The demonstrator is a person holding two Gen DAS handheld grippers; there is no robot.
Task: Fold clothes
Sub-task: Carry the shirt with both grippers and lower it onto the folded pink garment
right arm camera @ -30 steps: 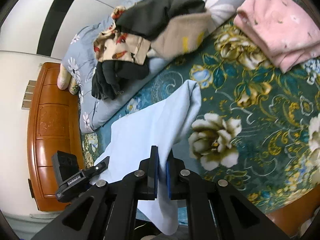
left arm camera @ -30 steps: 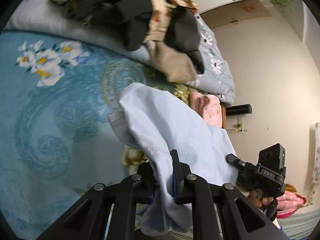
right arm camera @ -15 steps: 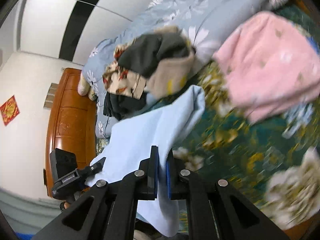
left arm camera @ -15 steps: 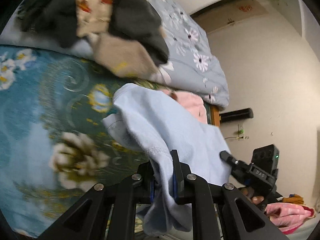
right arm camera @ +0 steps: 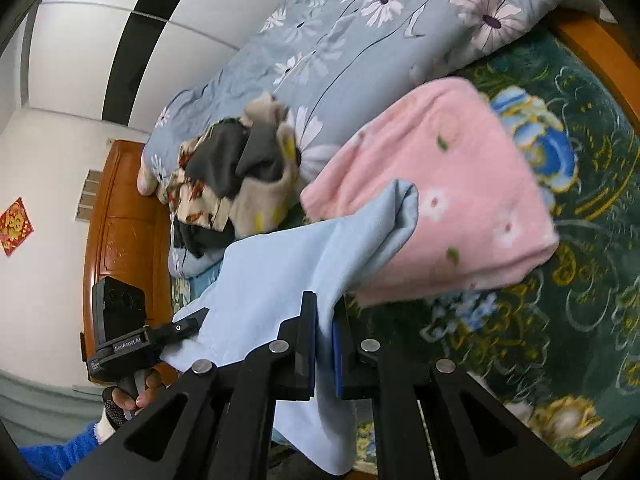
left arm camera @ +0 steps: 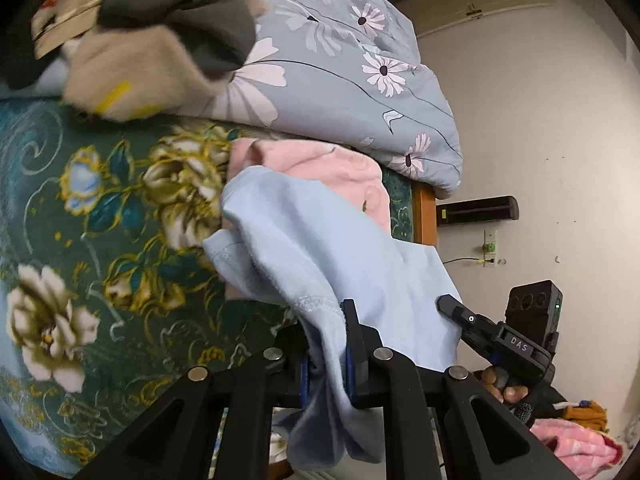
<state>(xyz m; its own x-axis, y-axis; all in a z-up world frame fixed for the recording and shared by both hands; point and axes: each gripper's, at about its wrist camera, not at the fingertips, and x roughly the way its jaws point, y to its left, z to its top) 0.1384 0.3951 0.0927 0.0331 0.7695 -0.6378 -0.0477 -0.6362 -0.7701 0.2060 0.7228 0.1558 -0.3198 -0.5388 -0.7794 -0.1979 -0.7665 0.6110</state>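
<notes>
A folded light blue garment (left arm camera: 320, 248) hangs in the air between both grippers, above the floral bed cover. My left gripper (left arm camera: 326, 320) is shut on one edge of it. My right gripper (right arm camera: 324, 316) is shut on the opposite edge (right arm camera: 280, 280). The garment's far end reaches over a folded pink garment (right arm camera: 448, 196), which also shows in the left wrist view (left arm camera: 320, 160). Each gripper appears in the other's view: the right one (left arm camera: 452, 306), the left one (right arm camera: 192, 322).
A heap of unfolded dark, beige and patterned clothes (right arm camera: 236, 184) lies on a grey floral duvet (right arm camera: 360, 40) along the bed's far side. The dark green floral cover (left arm camera: 100, 220) spreads below. A wooden headboard (right arm camera: 120, 240) and the bed's wooden edge (left arm camera: 424, 216) border it.
Both grippers have carried the blue garment across the bed towards the pink folded garment, which now lies right under its far end. The clothes heap has slid back in both views.
</notes>
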